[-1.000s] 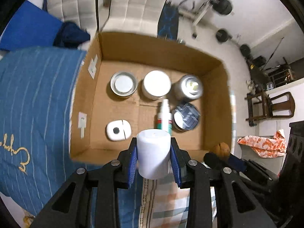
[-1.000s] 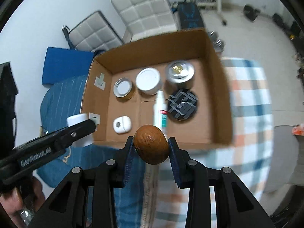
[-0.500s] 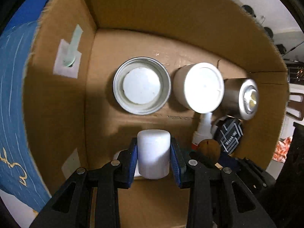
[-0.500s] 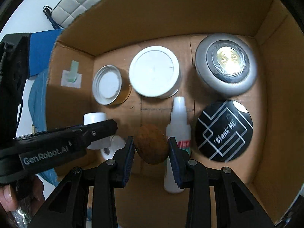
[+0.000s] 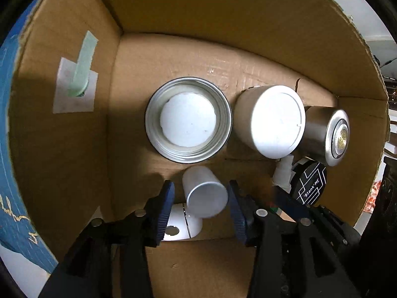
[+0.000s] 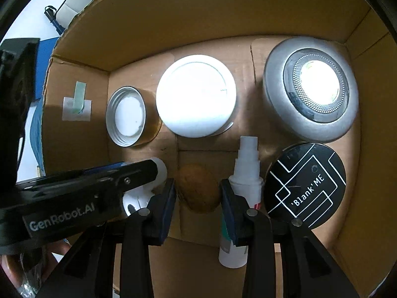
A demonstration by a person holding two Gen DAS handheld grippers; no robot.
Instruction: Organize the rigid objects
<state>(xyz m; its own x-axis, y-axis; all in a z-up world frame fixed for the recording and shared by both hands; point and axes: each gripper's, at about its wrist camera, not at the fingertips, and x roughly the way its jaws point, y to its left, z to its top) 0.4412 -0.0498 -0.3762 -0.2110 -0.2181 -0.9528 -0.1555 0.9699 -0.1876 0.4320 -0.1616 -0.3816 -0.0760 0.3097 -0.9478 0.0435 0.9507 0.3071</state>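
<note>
Both grippers reach down into a cardboard box point(image 5: 223, 24). A white cylinder point(image 5: 204, 195) lies tilted between the blue pads of my left gripper point(image 5: 201, 188). Those jaws are opening, with a gap on each side of it, and it leans on a small white case point(image 5: 181, 223). My right gripper point(image 6: 198, 186) has a brown ball point(image 6: 198, 188) between its pads just above the box floor. Its jaws are starting to open, and the pads still sit against the ball. In the right wrist view the left gripper's black finger point(image 6: 99, 181) crosses in from the left.
On the box floor stand an open metal tin point(image 5: 188, 120), a white-lidded jar point(image 5: 275, 121), a silver puck light point(image 6: 312, 89), a black 'Blank ME' disc point(image 6: 305, 186) and a lying spray bottle point(image 6: 245, 186). Blue fabric point(image 5: 15, 149) lies left of the box.
Both grippers have sunk from above the box rim down into it. The left jaws have parted and the white cylinder has tipped over between them. The right gripper still has the ball.
</note>
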